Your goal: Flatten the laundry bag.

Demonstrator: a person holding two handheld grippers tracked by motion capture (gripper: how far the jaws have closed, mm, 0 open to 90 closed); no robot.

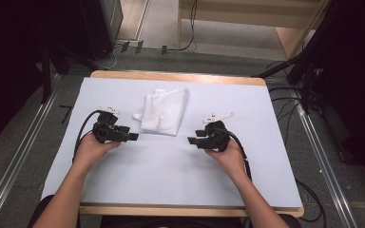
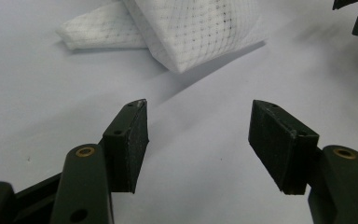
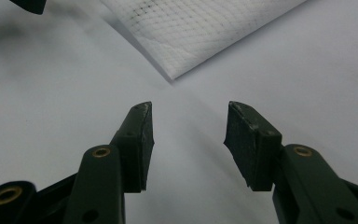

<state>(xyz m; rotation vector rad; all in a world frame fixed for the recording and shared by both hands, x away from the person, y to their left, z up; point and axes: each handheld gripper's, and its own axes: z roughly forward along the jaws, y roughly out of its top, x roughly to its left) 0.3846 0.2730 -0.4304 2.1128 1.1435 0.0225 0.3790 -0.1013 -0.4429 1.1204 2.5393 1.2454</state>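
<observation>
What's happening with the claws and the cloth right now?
Left gripper open, empty. Right gripper open, empty. Cloth folded between them, untouched. Nothing in the way.

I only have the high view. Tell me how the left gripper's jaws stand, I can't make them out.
Observer: The left gripper has its jaws apart, nothing between them, only bare table cover.
Operator: Now the right one.
Observer: The right gripper is open too, jaws empty.
Operator: Describe the cloth's surface.
Observer: The white cloth has a fine quilted grid of small dots, and its nearest folded corner points toward the right gripper's jaws.
</observation>
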